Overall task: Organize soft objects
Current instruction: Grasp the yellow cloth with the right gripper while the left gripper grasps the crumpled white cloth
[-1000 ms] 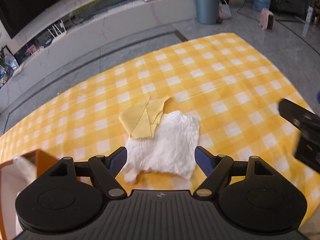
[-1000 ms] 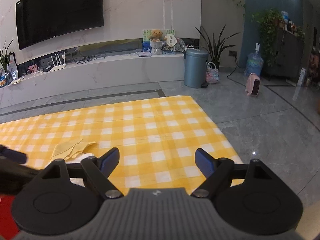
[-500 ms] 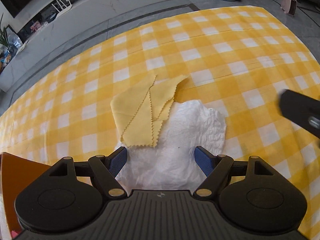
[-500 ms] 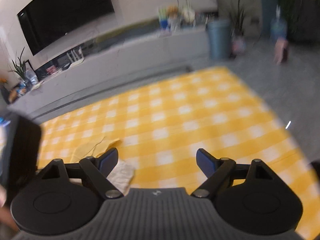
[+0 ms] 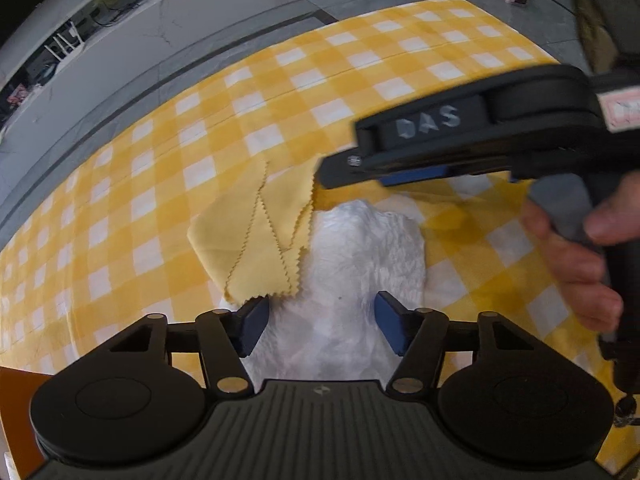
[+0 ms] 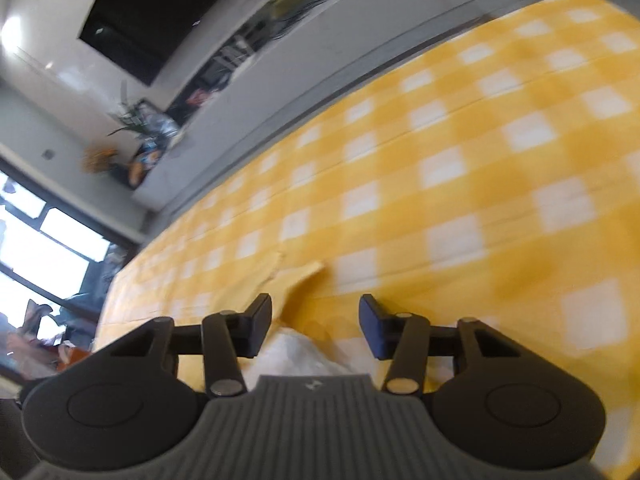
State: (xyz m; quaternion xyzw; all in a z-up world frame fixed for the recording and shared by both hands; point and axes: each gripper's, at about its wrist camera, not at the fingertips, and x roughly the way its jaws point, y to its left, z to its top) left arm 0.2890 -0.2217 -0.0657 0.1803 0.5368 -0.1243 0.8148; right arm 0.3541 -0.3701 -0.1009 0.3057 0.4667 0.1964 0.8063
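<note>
The folded yellow zigzag-edged cloth (image 5: 256,248) runs lengthwise toward the frame's upper right, overlapping a crumpled white fabric (image 5: 352,280) at centre on the yellow-checked worktop (image 5: 400,60). Left tongs (image 5: 322,326) are closing, straddling the white fabric; right tongs (image 6: 315,330) are closing too, gripping nothing.

Grey marble floor (image 5: 120,92) surrounds the yellow-checked cloth (image 5: 360,80). A long pale low cabinet (image 6: 280,80) runs under a dark wall-mounted screen (image 6: 160,12). Bright windows (image 6: 48,240) glare at left.
</note>
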